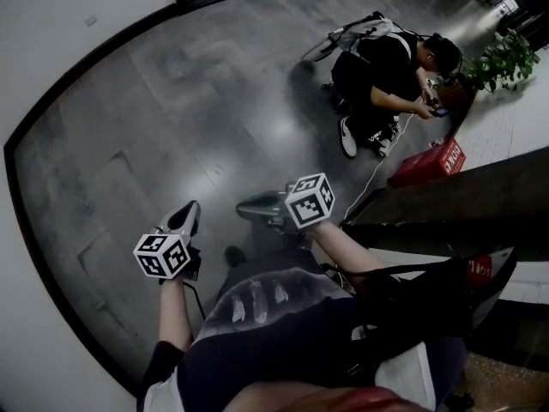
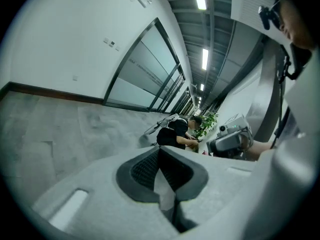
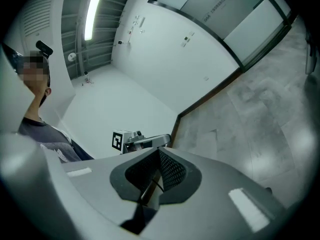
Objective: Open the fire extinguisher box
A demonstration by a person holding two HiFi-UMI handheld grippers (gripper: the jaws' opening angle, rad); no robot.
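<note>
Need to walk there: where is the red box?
Head view, right side: the red rectangular box lies on the grey floor beside the crouching person, against the dark ledge.

Right claw (image 3: 158,159) pressed shut, nothing in it; left claw (image 3: 161,138) just above it; grey floor (image 3: 250,114) to its right.

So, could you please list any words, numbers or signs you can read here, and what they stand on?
Nothing here is legible.
Red box: white print, too small to read.
Glass partition: a line of print, too blurred.
Marker cubes: square patterns only, no words.
</note>
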